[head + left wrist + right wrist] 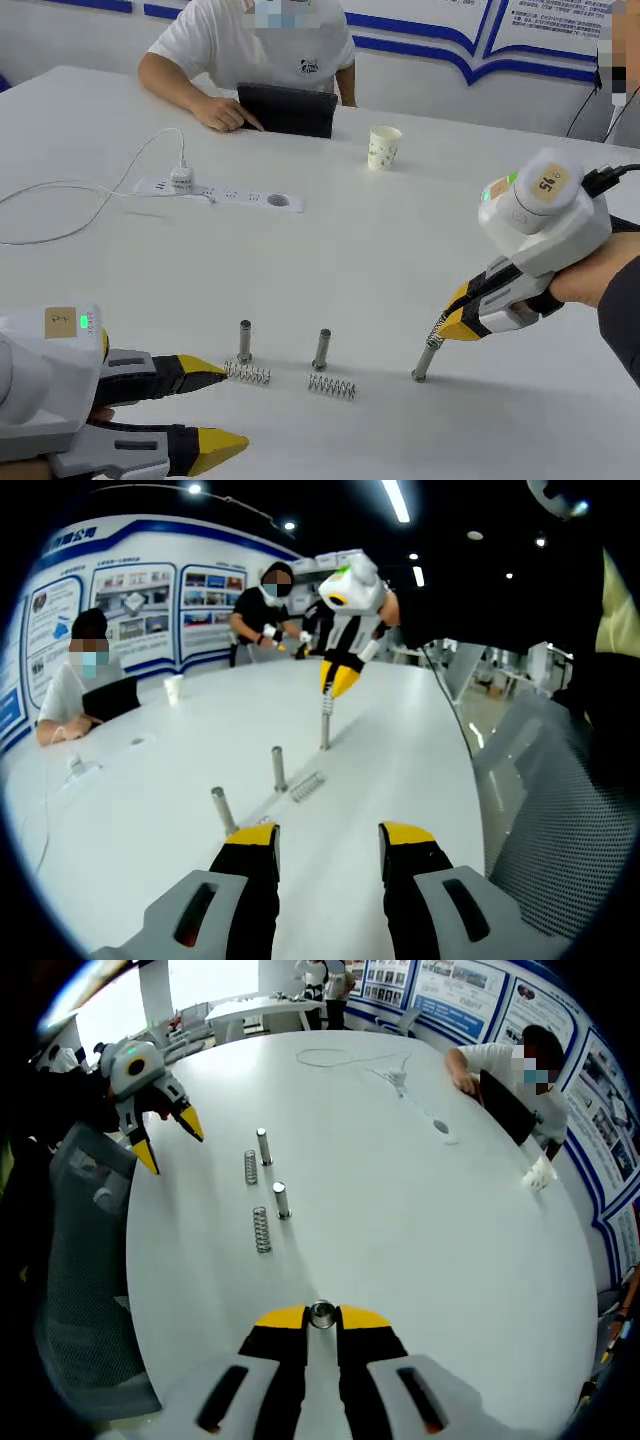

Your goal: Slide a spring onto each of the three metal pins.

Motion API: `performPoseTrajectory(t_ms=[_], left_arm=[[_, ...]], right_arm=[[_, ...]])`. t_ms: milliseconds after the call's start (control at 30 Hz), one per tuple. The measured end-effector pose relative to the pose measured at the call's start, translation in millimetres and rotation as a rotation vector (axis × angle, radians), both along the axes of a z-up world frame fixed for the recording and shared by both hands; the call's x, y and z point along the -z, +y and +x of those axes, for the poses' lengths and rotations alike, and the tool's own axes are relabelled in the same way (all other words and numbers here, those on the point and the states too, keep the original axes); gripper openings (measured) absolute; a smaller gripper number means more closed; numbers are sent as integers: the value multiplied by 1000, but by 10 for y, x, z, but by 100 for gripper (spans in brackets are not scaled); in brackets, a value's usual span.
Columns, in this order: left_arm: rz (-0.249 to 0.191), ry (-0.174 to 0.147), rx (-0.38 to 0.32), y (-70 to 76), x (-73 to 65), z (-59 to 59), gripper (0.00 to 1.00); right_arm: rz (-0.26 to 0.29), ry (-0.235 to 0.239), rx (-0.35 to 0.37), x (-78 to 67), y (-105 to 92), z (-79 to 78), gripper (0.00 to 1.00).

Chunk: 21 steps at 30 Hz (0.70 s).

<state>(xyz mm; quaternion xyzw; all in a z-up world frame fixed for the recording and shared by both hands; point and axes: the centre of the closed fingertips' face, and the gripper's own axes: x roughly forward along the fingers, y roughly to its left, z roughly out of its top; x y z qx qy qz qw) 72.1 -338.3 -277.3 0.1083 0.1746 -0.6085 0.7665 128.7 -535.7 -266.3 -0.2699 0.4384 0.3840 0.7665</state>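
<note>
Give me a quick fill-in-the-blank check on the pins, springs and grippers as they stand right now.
1. The right gripper is shut on a ___ at the top of the right pin.
2. The left gripper has its fingers ___.
3. The left spring and middle spring lie flat on the table, so ___ pins stand with no spring on them.

Missing words: spring; open; two.

Bright overhead ceiling light, soft shadows — fisheye edges warped, dark.
</note>
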Motion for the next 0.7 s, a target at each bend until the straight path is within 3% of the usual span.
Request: performPoseTrajectory(t_ms=[700], left_arm=[[3, 6, 2, -8, 22, -6, 40]], right_arm=[[-40, 58, 22, 363, 25, 13, 12]])
